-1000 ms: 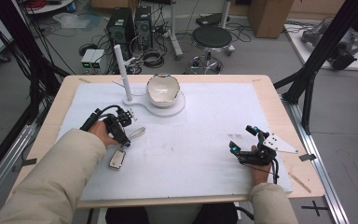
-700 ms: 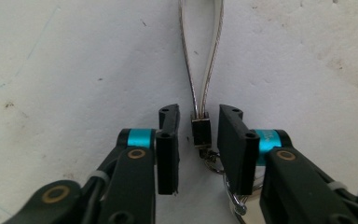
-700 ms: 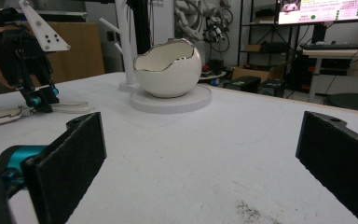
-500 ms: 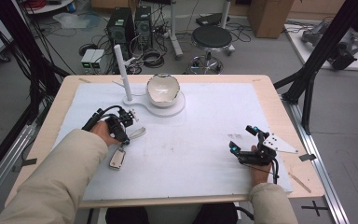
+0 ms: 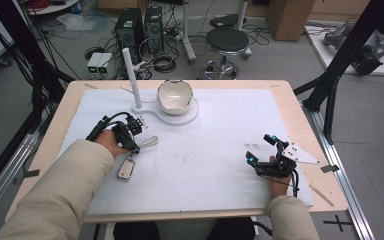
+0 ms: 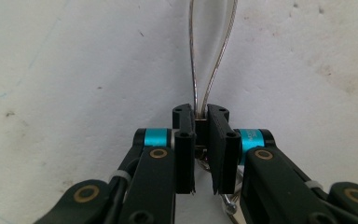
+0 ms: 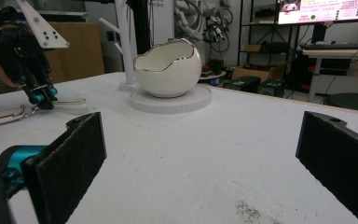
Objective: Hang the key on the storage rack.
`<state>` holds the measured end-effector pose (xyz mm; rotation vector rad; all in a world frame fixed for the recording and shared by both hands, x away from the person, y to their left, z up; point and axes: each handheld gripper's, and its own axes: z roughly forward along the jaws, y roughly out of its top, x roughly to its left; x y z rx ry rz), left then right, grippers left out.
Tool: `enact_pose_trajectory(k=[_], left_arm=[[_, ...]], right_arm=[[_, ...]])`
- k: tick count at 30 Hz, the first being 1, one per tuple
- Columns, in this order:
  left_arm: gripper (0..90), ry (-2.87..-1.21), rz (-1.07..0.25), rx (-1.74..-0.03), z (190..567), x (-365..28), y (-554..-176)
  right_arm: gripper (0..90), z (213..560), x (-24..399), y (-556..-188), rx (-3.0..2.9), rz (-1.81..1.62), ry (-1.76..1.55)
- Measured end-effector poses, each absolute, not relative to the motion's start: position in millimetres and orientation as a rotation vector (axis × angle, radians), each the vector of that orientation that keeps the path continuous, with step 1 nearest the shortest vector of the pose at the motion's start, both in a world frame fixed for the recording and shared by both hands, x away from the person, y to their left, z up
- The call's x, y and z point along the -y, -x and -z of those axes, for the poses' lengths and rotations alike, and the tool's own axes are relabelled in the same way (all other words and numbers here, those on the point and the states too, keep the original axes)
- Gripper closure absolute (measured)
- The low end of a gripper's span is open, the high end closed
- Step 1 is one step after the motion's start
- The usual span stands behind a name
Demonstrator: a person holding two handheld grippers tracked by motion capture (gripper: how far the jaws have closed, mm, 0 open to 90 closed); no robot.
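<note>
A key fob [image 5: 126, 169] lies on the white mat, joined by a small ring to a thin silver wire loop [image 5: 149, 142]. My left gripper [image 5: 136, 148] points down at the mat and is shut on the metal clasp at the base of that loop [image 6: 212, 56], with the jaws pinching it from both sides [image 6: 201, 122]. From the right gripper view, the left gripper [image 7: 40, 98] touches the mat beside the loop [image 7: 70, 103] and fob [image 7: 0, 116]. My right gripper [image 5: 260, 149] rests low at the mat's right side, open with nothing between its fingers [image 7: 200, 154].
A white egg-shaped bowl [image 5: 175, 96] with a silver rim sits on a round white base [image 5: 192, 114] at the back centre. A white post with pegs [image 5: 131, 77] rises from that base's left end. The wooden table edge [image 5: 325, 165] runs close to the right gripper.
</note>
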<state>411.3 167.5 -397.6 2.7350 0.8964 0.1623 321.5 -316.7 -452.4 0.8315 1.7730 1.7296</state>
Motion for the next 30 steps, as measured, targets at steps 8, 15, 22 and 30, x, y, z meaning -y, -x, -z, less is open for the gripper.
enact_pose_trajectory(k=[8,15,22,30], left_arm=[[81.4,-2.574,-0.274,-0.942,381.3,-183.6,-407.8],[81.4,-2.412,-0.392,-0.982,364.6,-198.6,-404.0],[81.5,-2.263,-0.513,-1.007,349.5,-209.2,-401.0],[81.5,-2.042,-0.644,-1.072,339.0,-221.6,-398.7]], right_arm=[[0.6,452.4,316.4,-321.5,-1.772,-1.728,-0.830],[0.6,452.4,316.5,-321.5,-1.772,-1.729,-0.830],[0.6,452.3,316.2,-321.7,-1.774,-1.726,-0.825],[0.6,452.3,316.4,-321.8,-1.775,-1.725,-0.827]])
